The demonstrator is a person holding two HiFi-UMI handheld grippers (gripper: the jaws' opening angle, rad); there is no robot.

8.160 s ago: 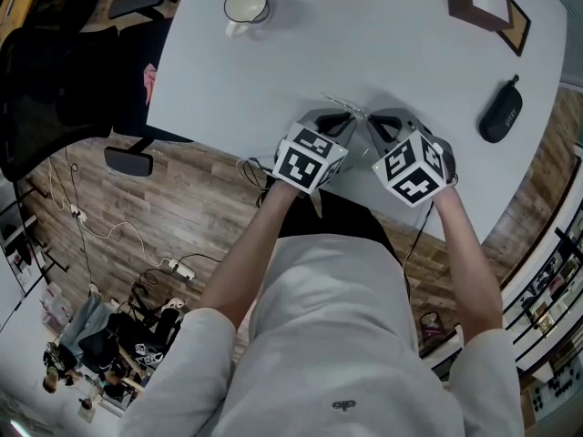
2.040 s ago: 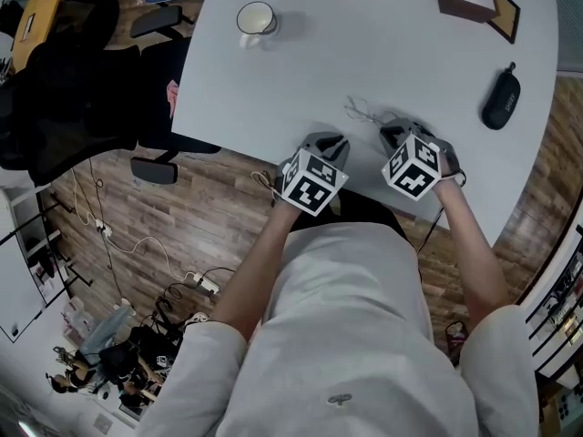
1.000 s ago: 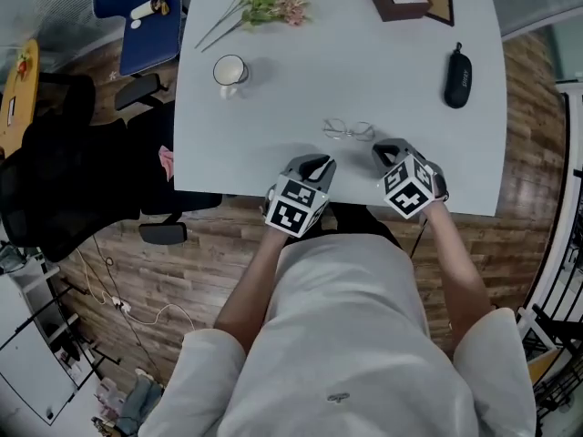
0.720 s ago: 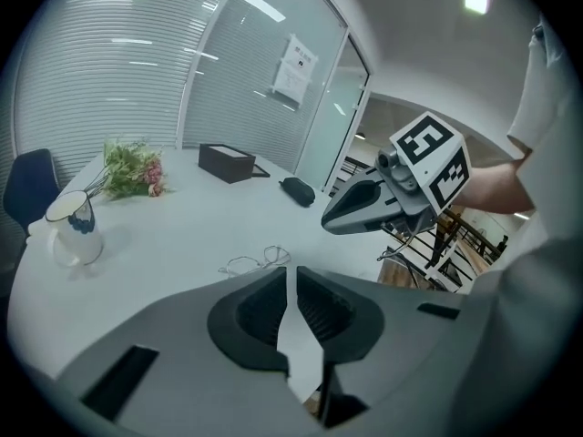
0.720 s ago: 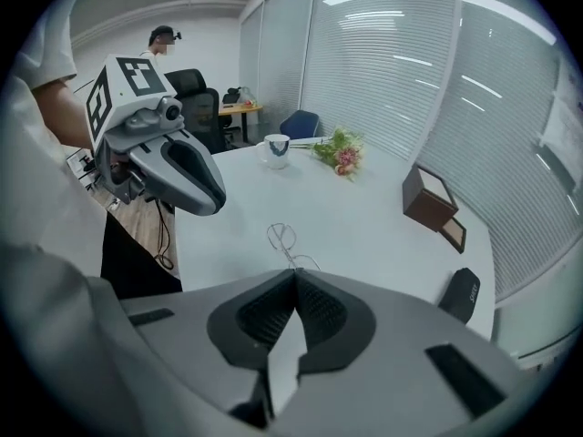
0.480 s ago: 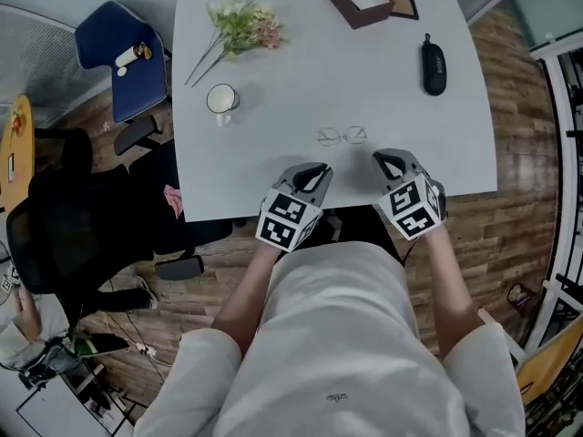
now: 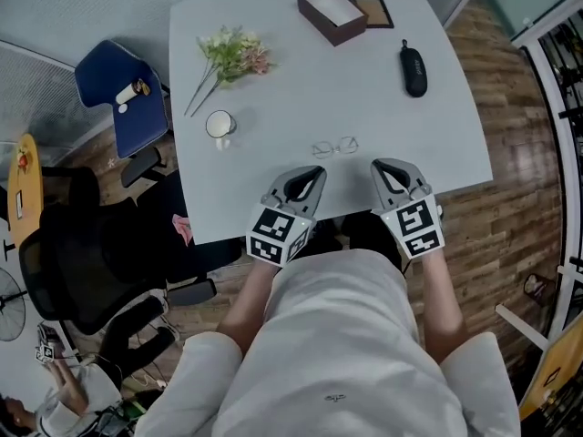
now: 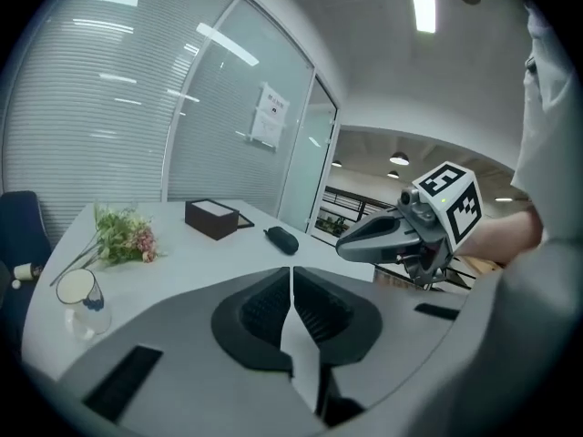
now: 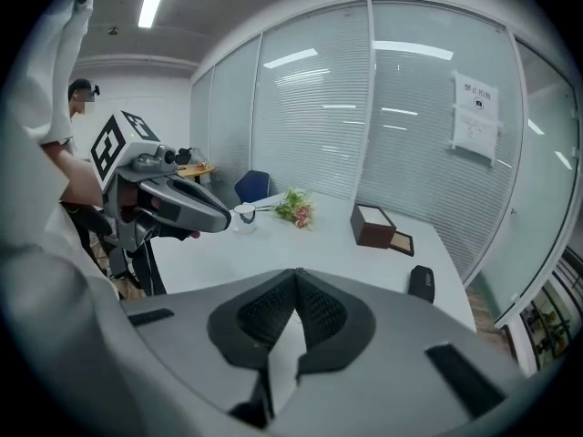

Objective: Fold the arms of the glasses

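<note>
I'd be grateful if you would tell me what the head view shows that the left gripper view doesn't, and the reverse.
Only the head view: the glasses lying on the table, and the wooden floor. Only the left gripper view: a notice on the glass wall, and the left tongs shut on nothing. Both: the flowers, mug, brown box, black case and right tongs.

matt white table [image 7: 273, 98], wood-plank floor [image 7: 517, 107]

Two tongs [image 7: 312, 173] [image 7: 381, 166], one glasses [image 7: 335, 147], one mug [image 7: 219, 125], one case [image 7: 414, 68], one box [image 7: 332, 12]
</note>
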